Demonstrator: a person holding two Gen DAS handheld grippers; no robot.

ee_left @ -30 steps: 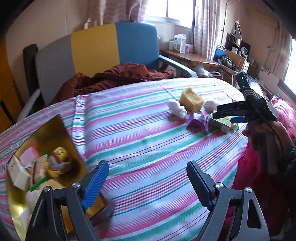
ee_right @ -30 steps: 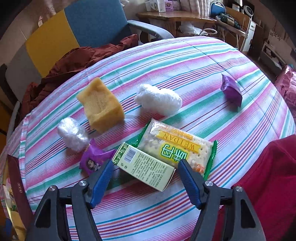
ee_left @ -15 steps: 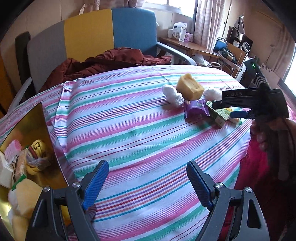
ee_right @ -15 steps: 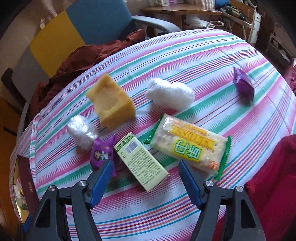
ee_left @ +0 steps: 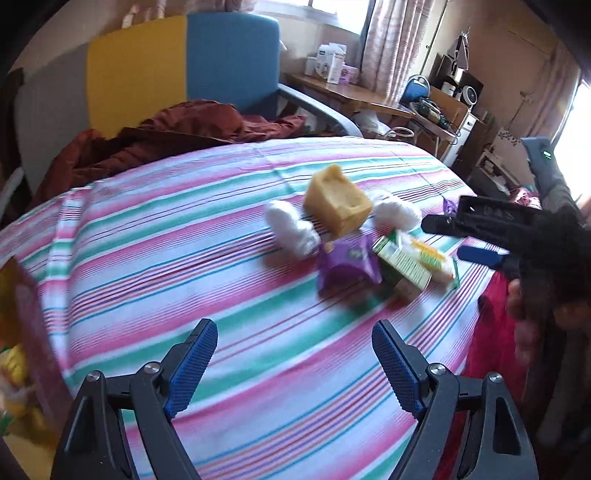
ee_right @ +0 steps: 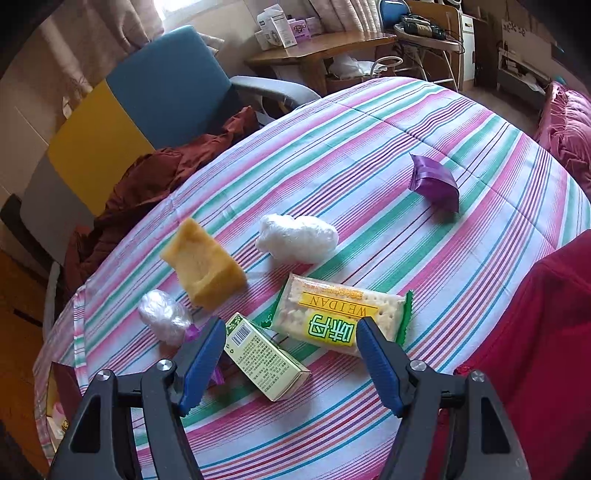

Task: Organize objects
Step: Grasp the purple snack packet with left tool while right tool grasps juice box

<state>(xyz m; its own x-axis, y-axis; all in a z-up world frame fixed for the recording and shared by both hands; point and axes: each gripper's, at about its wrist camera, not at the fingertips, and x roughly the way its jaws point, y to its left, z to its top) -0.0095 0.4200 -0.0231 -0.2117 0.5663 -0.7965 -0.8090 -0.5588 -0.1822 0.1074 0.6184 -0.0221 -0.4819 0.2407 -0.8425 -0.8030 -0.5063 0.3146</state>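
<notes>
A striped tablecloth [ee_right: 369,155] is covering the round table. The right gripper [ee_right: 291,354] is hovering spread wide, a green carton [ee_right: 264,356] lying between its fingers, a cracker packet [ee_right: 338,319] just ahead, a yellow sponge [ee_right: 203,264] farther ahead-left. The left gripper [ee_left: 295,360] is hanging spread over bare cloth.

Your left black gripper with blue-padded fingers [ee_left: 294,360] gapes wide and empty; your right matching gripper [ee_right: 291,360] does likewise, held lower and level.

Striped tablecloth [ee_left: 184,258] straight ahead of tool. Beyond it, blue-yellow-grey armchair [ee_left: 184,66] with rust-brown jacket [ee_left: 177,129] dumped on seat. Wooden desk [ee_right: 325,44] further back right, white boxes [ee_right: 273,27] on top.
</notes>
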